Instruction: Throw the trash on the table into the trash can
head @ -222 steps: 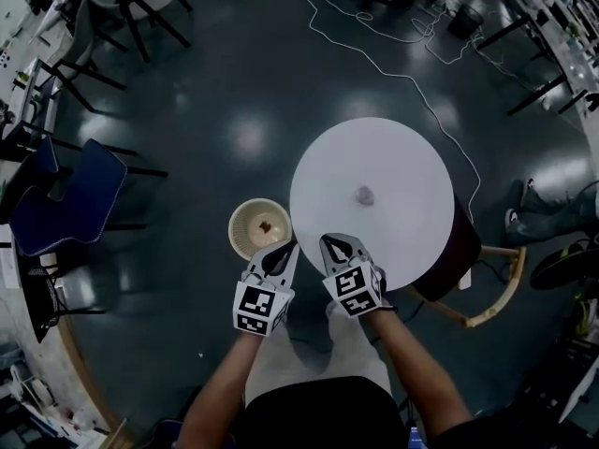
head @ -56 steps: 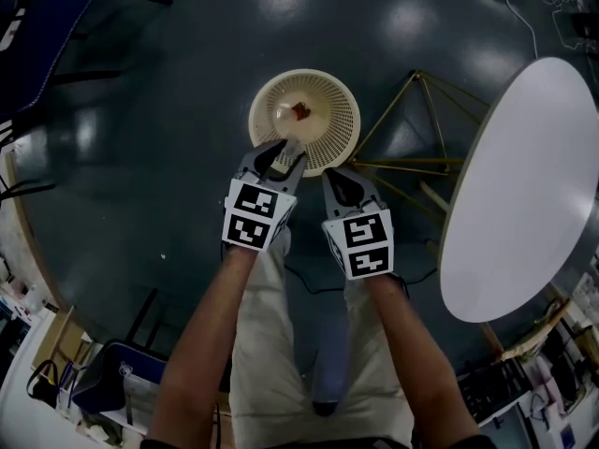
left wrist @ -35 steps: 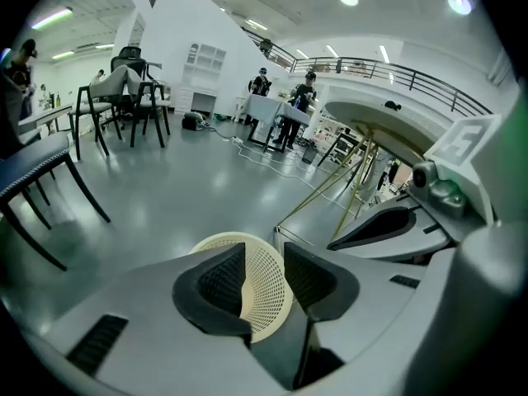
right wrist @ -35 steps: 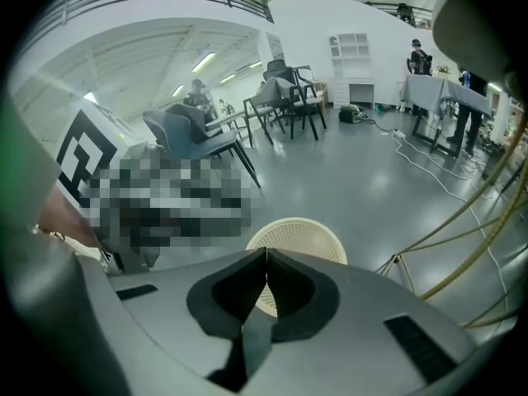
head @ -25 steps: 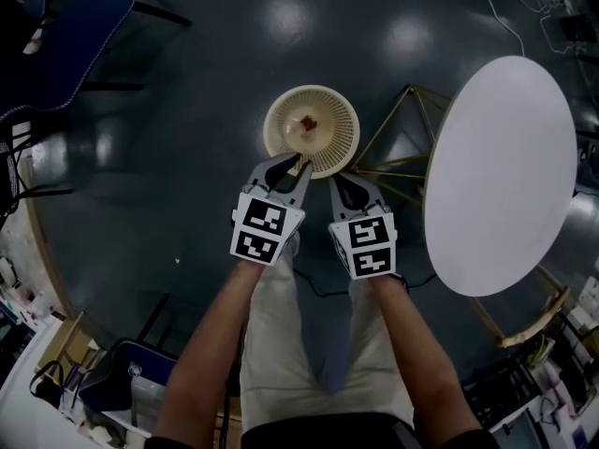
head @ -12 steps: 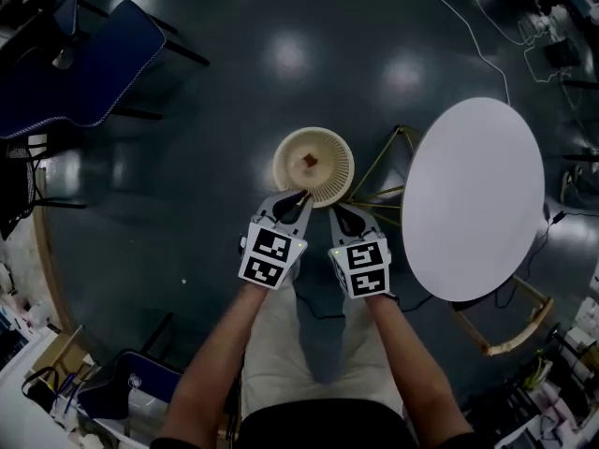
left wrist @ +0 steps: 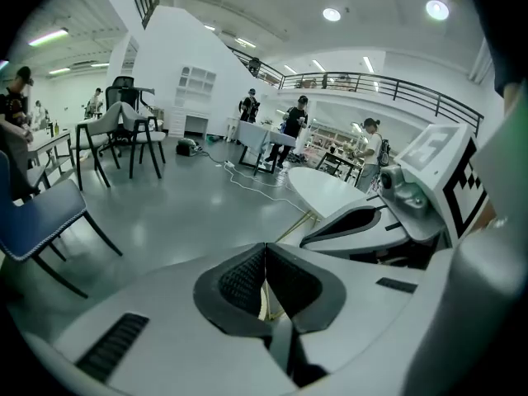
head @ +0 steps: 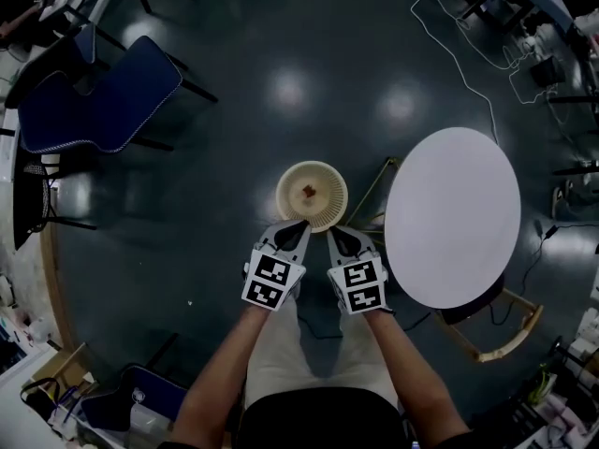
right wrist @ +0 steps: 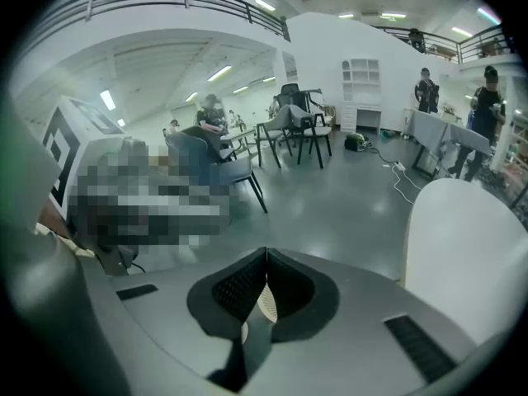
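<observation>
A cream mesh trash can stands on the dark floor, with a brownish scrap inside it. Right of it is the round white table, its top bare. Both grippers hang side by side just short of the can's near rim. My left gripper has just been closing; its pads now meet with nothing between them. My right gripper is shut and empty too. A sliver of the can shows under the right jaws.
A blue chair stands at the upper left. The table's gold legs reach toward the can, and a wooden chair sits under its far side. A white cable runs across the floor. People stand by desks in the distance.
Both grippers have risen away from the can, which now looks smaller. The left jaws, slightly apart a second ago, have closed. The grey scrap seen on the table long ago is gone.
</observation>
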A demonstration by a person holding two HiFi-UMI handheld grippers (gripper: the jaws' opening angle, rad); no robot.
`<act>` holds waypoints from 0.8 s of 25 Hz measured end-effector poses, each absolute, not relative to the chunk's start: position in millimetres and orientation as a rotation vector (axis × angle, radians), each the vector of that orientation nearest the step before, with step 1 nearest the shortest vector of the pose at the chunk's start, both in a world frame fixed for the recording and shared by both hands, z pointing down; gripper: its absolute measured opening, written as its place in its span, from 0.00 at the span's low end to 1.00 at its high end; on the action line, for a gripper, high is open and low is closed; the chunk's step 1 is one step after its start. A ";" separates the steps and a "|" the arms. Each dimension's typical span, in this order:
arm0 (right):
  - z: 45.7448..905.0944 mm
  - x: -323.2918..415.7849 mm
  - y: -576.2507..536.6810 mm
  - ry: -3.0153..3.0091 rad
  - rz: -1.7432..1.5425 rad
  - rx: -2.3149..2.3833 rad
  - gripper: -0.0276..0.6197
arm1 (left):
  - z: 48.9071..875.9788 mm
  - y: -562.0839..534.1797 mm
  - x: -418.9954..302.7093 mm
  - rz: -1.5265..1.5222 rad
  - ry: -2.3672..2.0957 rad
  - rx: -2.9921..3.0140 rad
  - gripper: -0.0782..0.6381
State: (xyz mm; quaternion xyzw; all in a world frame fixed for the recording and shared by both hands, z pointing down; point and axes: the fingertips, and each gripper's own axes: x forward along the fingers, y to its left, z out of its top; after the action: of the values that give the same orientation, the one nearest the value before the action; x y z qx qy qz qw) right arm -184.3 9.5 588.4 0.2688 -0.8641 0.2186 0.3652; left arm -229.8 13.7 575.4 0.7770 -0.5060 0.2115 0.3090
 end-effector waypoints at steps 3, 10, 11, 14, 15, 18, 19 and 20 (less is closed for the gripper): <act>565.5 -175.6 4.5 -2.242 0.531 0.701 0.07 | 554.3 11.4 -223.3 0.545 -1.359 2.054 0.13; 522.2 -151.9 -3.4 -2.259 0.526 0.743 0.07 | 510.6 13.4 -206.6 0.541 -1.369 2.085 0.13; 514.4 -147.5 -3.3 -2.267 0.518 0.748 0.07 | 503.1 15.3 -202.7 0.532 -1.374 2.089 0.13; 489.5 -130.2 -5.3 -2.292 0.484 0.749 0.07 | 479.4 16.3 -185.1 0.511 -1.399 2.102 0.13; 480.4 -124.7 -6.8 -2.300 0.473 0.747 0.07 | 471.4 15.7 -179.0 0.509 -1.409 2.106 0.13; 451.2 -112.9 -13.1 -2.335 0.427 0.752 0.07 | 446.1 13.5 -162.6 0.499 -1.431 2.119 0.13; 443.1 -109.8 -14.0 -2.349 0.411 0.754 0.07 | 437.3 13.0 -157.8 0.485 -1.438 2.118 0.13; 436.7 -106.0 -13.4 -2.362 0.403 0.755 0.07 | 428.8 12.6 -153.2 0.464 -1.449 2.115 0.13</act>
State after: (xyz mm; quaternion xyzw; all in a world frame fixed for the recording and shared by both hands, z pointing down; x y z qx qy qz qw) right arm -106.0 -13.4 436.7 0.2859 -0.8939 0.1524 0.3097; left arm -153.2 12.6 428.8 0.7827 -0.5364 0.1718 0.2648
